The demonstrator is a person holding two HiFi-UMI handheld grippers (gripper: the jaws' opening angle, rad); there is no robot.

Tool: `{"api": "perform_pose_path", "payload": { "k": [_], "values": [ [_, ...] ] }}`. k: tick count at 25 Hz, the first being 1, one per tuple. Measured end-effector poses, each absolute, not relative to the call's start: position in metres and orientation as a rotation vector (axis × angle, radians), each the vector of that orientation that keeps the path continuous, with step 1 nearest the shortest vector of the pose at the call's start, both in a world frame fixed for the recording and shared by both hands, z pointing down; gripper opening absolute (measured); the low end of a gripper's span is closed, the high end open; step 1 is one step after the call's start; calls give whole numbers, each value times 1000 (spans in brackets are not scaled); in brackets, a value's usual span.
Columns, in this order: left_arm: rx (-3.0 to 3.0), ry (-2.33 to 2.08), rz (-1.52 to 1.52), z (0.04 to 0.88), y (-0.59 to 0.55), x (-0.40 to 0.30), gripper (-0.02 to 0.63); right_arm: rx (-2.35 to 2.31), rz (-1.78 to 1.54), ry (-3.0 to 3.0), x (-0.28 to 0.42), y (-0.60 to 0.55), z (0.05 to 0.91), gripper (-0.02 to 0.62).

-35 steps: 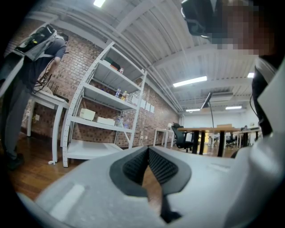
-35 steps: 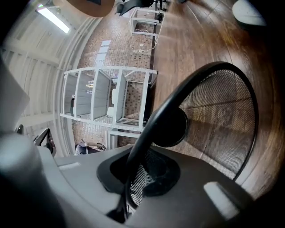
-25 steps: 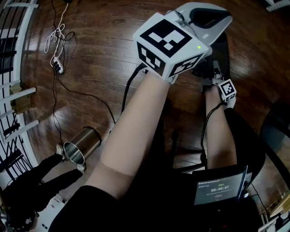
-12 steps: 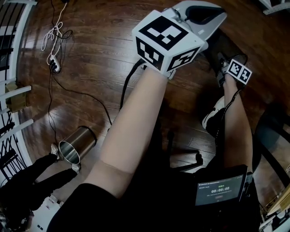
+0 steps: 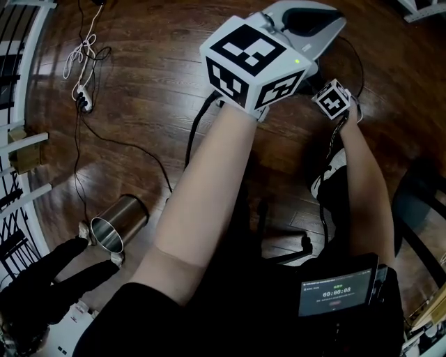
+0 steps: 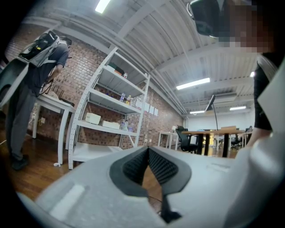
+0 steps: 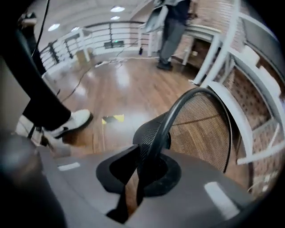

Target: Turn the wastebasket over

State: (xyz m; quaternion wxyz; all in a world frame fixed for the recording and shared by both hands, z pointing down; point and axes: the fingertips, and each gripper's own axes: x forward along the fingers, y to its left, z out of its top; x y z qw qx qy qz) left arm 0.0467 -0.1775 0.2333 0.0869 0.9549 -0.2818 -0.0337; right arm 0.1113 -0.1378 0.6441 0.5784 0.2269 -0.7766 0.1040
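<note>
The wastebasket [image 7: 202, 129] is black wire mesh with a solid black rim. In the right gripper view it lies tilted just ahead of the jaws, its open mouth turned toward the camera. My right gripper [image 7: 143, 151] is shut on that rim, which runs up between the two pads. In the head view the right gripper [image 5: 334, 99] points steeply down at the floor, and only a thin black arc of the rim [image 5: 360, 67] shows beside it. My left gripper [image 5: 315, 19] is held high and level, shut with nothing between its pads [image 6: 138, 167].
A steel can [image 5: 118, 223] lies on the wood floor at lower left. A power strip with cables [image 5: 82, 97] lies near a white railing [image 5: 21, 150]. A white shelf frame [image 7: 231, 98] stands right beside the basket. A person [image 7: 171, 26] stands farther back.
My right gripper moved away from me, then left toward the left gripper, and its wrist rolled so the marker cube shows another face. The basket's dark bulk thinned to a rim arc. The left gripper stayed.
</note>
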Motion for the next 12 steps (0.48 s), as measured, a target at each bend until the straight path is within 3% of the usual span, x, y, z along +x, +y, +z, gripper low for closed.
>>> {"api": "perform_pose_path", "payload": {
  "k": [5,12],
  "values": [
    [2842,-844,-107,232,-180,44,0,229,-25,-1682,83,-108,665,21],
    [2839,-850,-118,230,-180,41,0,129,-66,-1630,81,-84,684,20]
  ]
}}
